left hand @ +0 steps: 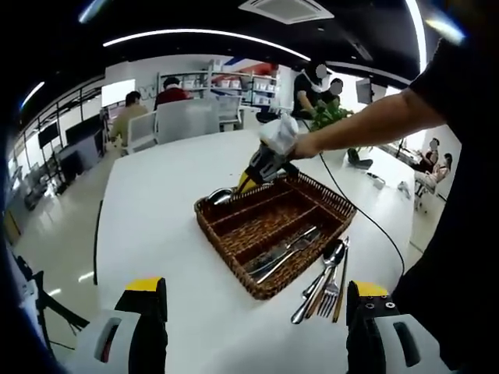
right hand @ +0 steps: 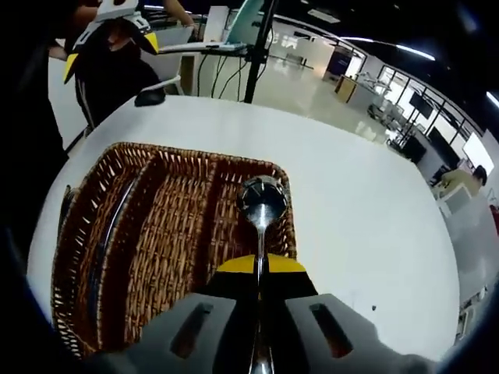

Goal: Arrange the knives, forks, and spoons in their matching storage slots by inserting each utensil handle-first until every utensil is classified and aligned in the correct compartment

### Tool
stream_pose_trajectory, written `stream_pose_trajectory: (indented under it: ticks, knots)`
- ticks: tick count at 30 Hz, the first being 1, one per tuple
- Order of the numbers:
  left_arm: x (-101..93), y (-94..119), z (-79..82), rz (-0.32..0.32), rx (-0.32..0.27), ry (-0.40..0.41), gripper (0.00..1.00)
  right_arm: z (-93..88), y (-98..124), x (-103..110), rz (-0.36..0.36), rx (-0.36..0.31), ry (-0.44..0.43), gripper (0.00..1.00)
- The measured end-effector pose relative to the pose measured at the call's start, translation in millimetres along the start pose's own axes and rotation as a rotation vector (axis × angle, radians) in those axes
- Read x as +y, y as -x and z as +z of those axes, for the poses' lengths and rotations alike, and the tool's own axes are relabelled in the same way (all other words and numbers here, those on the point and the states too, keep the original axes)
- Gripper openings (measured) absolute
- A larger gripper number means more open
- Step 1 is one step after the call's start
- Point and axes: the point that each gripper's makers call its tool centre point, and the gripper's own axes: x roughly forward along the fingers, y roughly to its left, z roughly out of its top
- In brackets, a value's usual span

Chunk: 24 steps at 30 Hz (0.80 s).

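A brown wicker cutlery tray (left hand: 226,253) with long compartments lies on the white table. Several knives (left hand: 284,253) lie in its nearest compartment. Loose spoons and a fork (left hand: 327,282) lie on the table just beside the tray's right end. My left gripper (left hand: 253,315) hangs open over the table's near edge, holding nothing. My right gripper (left hand: 261,166), in a person's hand, hovers over the tray's far corner. In the right gripper view my right gripper (right hand: 260,269) is shut on a spoon's handle, the spoon bowl (right hand: 261,199) pointing forward above the tray (right hand: 195,152). The knives (right hand: 101,241) show at the left.
A black cable (left hand: 366,218) runs across the table past the tray's right side. A potted plant (left hand: 327,117) stands at the table's far end, with chairs and seated people beyond. A small black object (right hand: 150,97) lies near the table edge, by a stand (right hand: 261,47).
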Motion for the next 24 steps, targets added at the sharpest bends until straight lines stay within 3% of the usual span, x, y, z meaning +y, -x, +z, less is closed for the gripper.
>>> stream_pose_trajectory:
  ticks: [11,14,21,24]
  knots:
    - [-0.1,1.7,-3.8,0.005,0.007,0.002,1.00,-15.1,-13.8,1.9,-0.020,0.047,0.050,0.00]
    - [-0.2,1.3,-3.8,0.005,0.006,0.003,1.00,-20.0,-17.6,5.3,0.009,0.051,0.015,0.00]
    - [-0.1,2.4,-6.4,0.009,0.011,0.006,1.00,-34.8,-22.1,5.6,0.000,0.094,0.015,0.00]
    - [-0.5,2.8,-7.5,0.010,0.013,0.007,1.00,-33.5,-22.1,5.3,-0.006,0.092,0.020,0.00]
